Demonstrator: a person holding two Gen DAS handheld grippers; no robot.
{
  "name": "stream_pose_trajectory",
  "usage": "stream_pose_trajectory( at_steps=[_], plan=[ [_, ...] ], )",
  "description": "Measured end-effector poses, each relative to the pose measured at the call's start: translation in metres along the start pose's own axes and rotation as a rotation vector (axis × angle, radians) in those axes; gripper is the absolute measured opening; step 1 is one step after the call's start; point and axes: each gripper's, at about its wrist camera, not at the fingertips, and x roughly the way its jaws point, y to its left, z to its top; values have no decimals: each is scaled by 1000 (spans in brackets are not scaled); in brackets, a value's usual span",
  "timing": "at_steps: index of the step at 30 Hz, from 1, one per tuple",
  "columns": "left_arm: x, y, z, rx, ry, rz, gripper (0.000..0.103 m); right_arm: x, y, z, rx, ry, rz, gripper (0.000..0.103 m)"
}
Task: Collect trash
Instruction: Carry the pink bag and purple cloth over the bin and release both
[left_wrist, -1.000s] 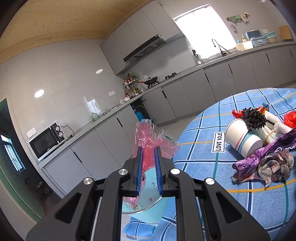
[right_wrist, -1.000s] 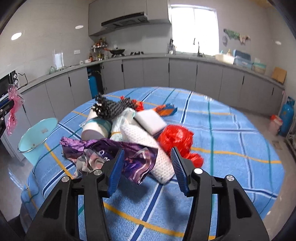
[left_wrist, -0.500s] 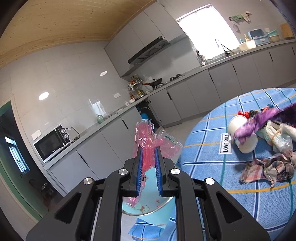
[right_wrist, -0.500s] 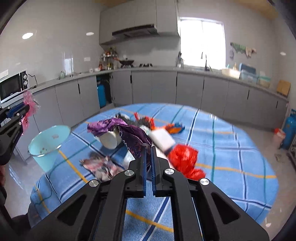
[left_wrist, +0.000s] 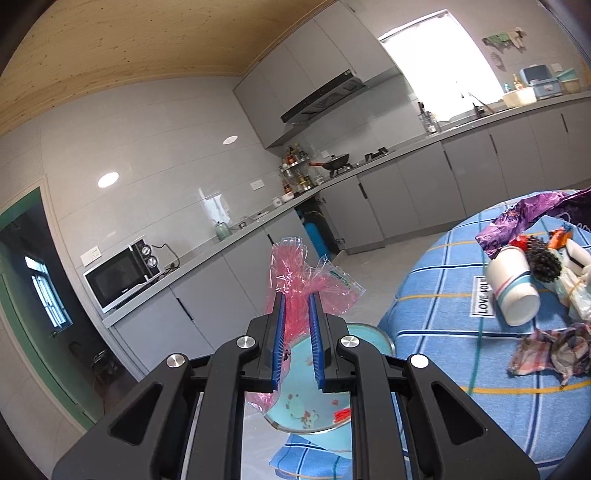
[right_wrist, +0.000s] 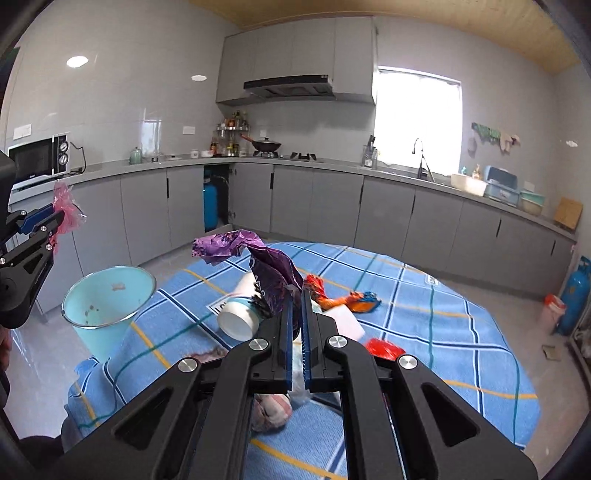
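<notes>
A: Item, left gripper (left_wrist: 295, 314): clamped on a pink plastic bag (left_wrist: 291, 273), held above the pale blue bin (right_wrist: 107, 295) beside the tabletop (right_wrist: 424, 332). Handling?

B: Featherlight, limp, slippery; pinch bunched folds.

A: Item, right gripper (right_wrist: 295, 314)?

B: Pinched shut on a purple foil wrapper (right_wrist: 258, 258), lifted clear, right of the bin. Crinkly, weightless.

A: Views?

B: Right wrist alone shows the bin's whole depth; left wrist alone shows a crumpled plaid wrapper (left_wrist: 550, 350) in full.

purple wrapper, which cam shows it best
The right wrist view: the purple wrapper hangs clamped in the right gripper, lifted above the table, nearly whole. The left wrist view shows the wrapper only at its right edge, partly cut off.
</notes>
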Motion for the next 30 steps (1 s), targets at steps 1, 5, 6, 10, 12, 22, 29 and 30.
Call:
stream_pose_trajectory(
  at_steps=[1,5,6,10,12,22,29,30],
  plan=[
    [3,3,-1,0,4,15,13,2,4,2,-8,-2,0,4],
    [14,13,-1,-5,18,50,13,11,18,10,-27,-6,26,4],
    [16,15,-2,-7,20,56,13,13,22,12,-34,-8,34,4],
    [30,26,-4,-19,43,85,13,21,34,21,-52,-16,59,4],
    [36,33,-5,-27,52,96,13,25,41,26,-60,-21,73,4],
    [57,55,-4,-42,67,140,13,43,73,43,-85,-31,135,4],
    [76,61,-9,-22,86,161,13,62,93,52,-90,-24,173,4],
    [79,63,-10,-20,89,166,13,65,96,53,-93,-23,179,4]
  ],
)
